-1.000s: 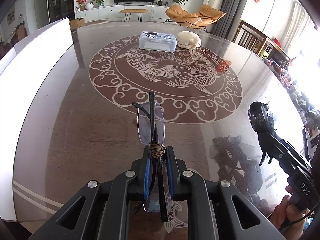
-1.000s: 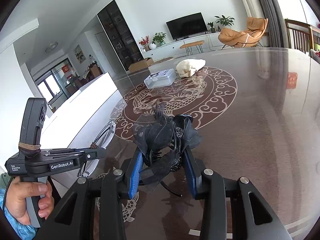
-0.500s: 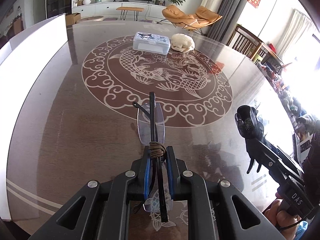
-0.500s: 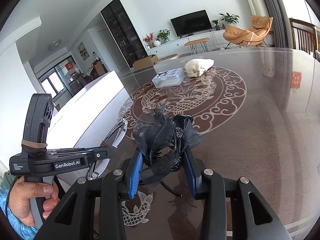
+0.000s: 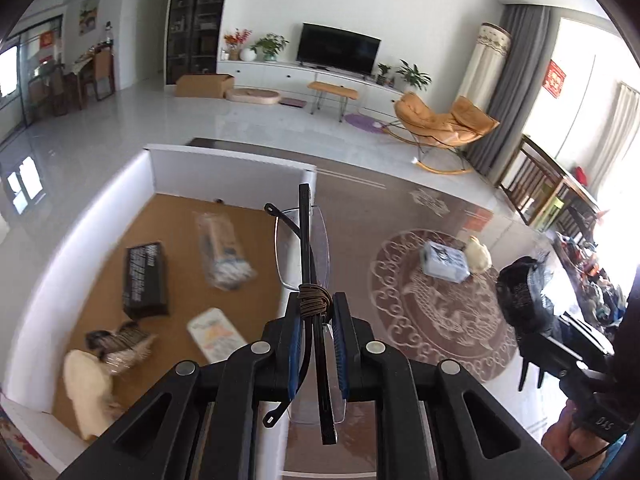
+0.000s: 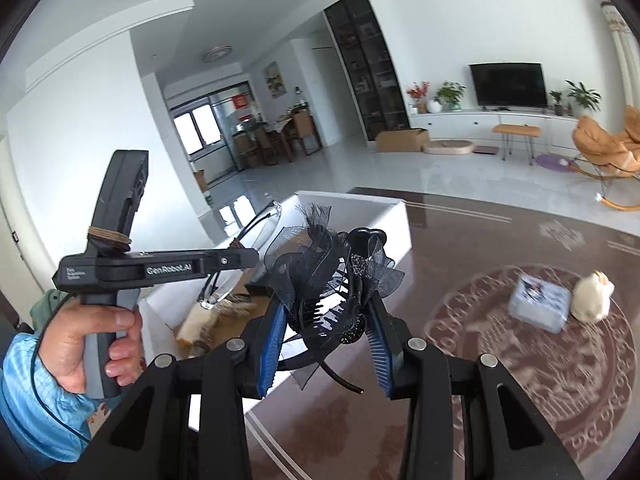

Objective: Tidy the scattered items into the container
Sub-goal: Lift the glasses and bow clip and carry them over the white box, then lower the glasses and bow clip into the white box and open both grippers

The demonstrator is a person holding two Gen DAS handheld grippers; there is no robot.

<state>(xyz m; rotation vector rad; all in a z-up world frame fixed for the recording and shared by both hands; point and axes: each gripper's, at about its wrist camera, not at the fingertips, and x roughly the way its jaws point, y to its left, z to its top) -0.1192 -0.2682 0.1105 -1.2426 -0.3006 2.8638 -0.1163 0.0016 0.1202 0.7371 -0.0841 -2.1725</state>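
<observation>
The left gripper (image 5: 316, 344) is being kept fully closed on the glasses (image 5: 303, 246): the blue pads are pressing on the folded black temples, just behind a brown cord wound round them. The clear lenses are being held out ahead of the jaws, over the near wall of the box (image 5: 232, 160). The glasses are judged light, rigid in the temples, and fragile and slippery at the lenses; the folded temples are therefore judged the correct hold, and the lenses are not to be pinched.

The right gripper (image 6: 326, 328) is being held partly closed on the hair clip (image 6: 332, 280), with the pads bearing on its two sides. The clip is judged light, with a stiff toothed core under soft black gauze and a beaded trim. The gauze will yield and may slip, so the hard core is judged the better hold. In the right wrist view the clip is being carried just beside the box, over the table (image 6: 500, 360).

Inside the box, a black carton (image 5: 145, 280), a clear packet (image 5: 224, 252), a white card (image 5: 216, 334) and a cream bundle (image 5: 86, 384) are lying on the brown floor.

Well away from the box, on the table's round pattern, a grey case (image 5: 444, 261) and a cream pouch (image 5: 480, 256) are lying together, the two touching or nearly so.
</observation>
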